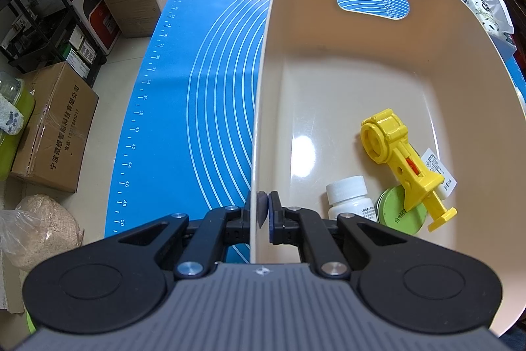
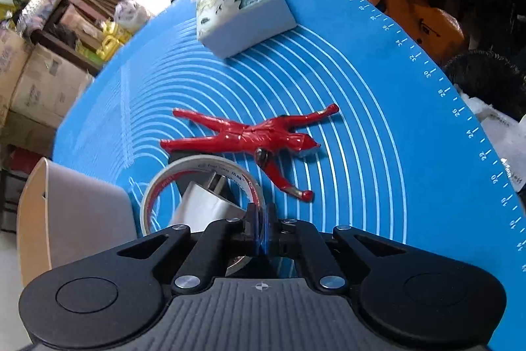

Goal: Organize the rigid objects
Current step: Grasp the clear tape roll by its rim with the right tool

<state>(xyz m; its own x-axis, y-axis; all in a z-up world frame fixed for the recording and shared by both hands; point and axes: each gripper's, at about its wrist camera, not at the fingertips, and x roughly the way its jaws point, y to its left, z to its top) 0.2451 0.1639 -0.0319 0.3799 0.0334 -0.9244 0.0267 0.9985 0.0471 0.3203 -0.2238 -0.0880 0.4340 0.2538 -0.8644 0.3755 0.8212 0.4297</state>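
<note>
tape roll [image 2: 197, 183] rim pinched between right fingers [image 2: 251, 219], left fingers [image 1: 274, 206] pinching bin wall [image 1: 259, 120]

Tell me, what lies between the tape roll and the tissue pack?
A red toy figure lies face down on the blue mat, between tape roll and tissue pack, seen in the right wrist view.

- Left gripper [image 1: 262, 209]: black linkage arms, silver screws, ribbed grey body with a small crosshair mark.
- Right gripper [image 2: 262, 219]: same build, blue-edged pads.
</note>
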